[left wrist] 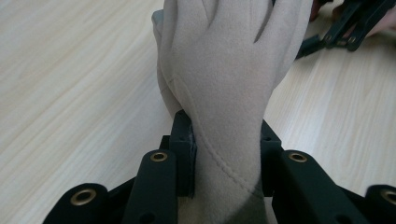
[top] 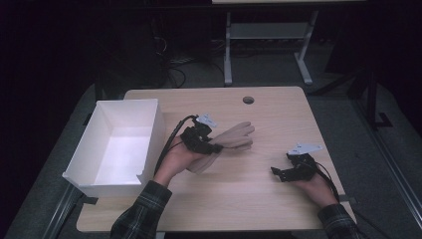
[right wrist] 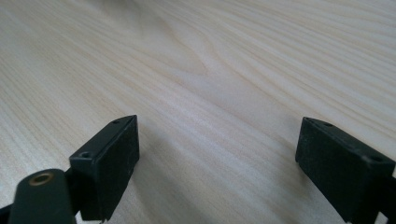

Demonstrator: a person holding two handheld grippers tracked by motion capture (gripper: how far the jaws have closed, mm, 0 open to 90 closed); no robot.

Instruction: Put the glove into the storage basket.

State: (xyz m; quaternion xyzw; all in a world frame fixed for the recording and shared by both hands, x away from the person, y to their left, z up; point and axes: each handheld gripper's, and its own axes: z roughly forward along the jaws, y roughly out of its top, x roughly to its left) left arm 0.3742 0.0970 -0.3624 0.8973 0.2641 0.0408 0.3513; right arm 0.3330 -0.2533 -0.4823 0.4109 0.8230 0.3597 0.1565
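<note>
Left gripper view: left gripper (left wrist: 227,154) jaws clamped on glove (left wrist: 224,70) cuff; right gripper (right wrist: 219,163) jaws apart.

white box (top: 119,144) on wooden table (top: 259,199), left side.

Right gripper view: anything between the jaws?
No. The right gripper has its jaws standing wide apart, with just the bare wooden table between them.
</note>
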